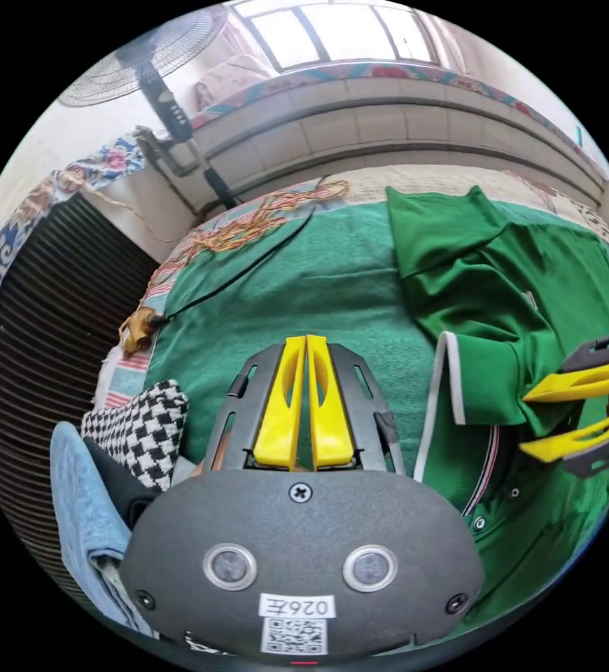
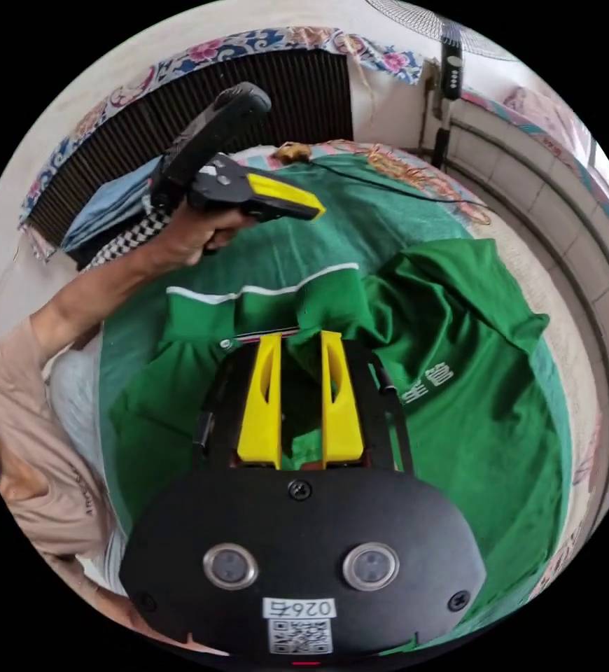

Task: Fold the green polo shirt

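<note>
In the left gripper view, my left gripper [image 1: 306, 343] sits at lower centre with its yellow jaws pressed together on nothing, hovering over the green cloth [image 1: 304, 280] that covers the surface. The green polo [image 1: 493, 308] lies rumpled on the right side of the frame, its white-edged collar [image 1: 451, 378] just right of my jaws. My right gripper [image 1: 528, 423] comes in from the right edge, jaws parted over the shirt's collar area. A checkered fabric [image 1: 143, 427] and a blue cloth [image 1: 80, 504] lie at lower left, a black cable [image 1: 248, 269] runs across the cloth, and a fan [image 1: 150, 49] stands at upper left. In the right gripper view, my right gripper [image 2: 300, 339] is at centre, jaws spread apart above the polo [image 2: 472, 392], tips near the collar [image 2: 262, 290] and placket; I grip nothing. The shirt spreads from centre to the right. My hand [image 2: 192, 234] at upper left holds the left gripper [image 2: 318, 208], clamped closed in the air above the cloth [image 2: 360, 217].
</note>
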A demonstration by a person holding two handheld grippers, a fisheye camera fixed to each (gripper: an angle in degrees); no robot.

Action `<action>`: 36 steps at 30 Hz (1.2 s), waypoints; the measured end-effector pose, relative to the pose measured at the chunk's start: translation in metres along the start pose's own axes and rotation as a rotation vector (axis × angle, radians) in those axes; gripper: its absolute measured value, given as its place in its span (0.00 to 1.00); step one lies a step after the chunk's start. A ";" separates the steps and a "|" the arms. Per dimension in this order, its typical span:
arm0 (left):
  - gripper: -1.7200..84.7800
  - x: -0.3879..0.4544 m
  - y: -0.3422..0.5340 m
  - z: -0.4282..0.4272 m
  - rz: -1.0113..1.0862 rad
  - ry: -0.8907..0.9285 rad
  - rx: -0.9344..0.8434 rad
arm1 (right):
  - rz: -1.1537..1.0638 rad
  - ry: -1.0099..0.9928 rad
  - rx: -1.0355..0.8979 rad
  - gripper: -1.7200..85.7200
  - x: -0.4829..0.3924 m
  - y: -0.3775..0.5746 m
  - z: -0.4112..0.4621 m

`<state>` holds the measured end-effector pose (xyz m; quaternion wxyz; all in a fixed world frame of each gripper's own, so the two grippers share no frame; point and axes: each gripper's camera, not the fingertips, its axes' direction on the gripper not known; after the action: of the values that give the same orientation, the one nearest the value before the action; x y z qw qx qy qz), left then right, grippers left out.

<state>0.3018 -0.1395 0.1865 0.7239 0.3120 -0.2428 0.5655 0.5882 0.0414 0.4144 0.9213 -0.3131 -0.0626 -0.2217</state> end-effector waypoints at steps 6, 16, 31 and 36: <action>0.01 0.010 0.055 0.057 -0.076 0.725 0.023 | 0.222 -0.058 0.266 0.09 0.095 0.046 -0.087; 0.01 0.105 0.163 0.109 -0.048 0.450 -0.035 | 0.232 -0.009 0.051 0.11 0.129 -0.041 -0.014; 0.06 0.304 0.323 0.071 0.348 -0.272 0.003 | 0.023 -0.285 0.174 0.06 0.155 -0.034 -0.084; 0.03 0.246 0.359 0.057 0.237 -0.141 -0.047 | 0.152 -0.197 0.096 0.07 0.173 -0.068 -0.060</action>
<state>0.0130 0.0430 0.4625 0.6404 0.3030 -0.3416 0.6176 0.7112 -0.1065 0.4480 0.9388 -0.2928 -0.1393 -0.1164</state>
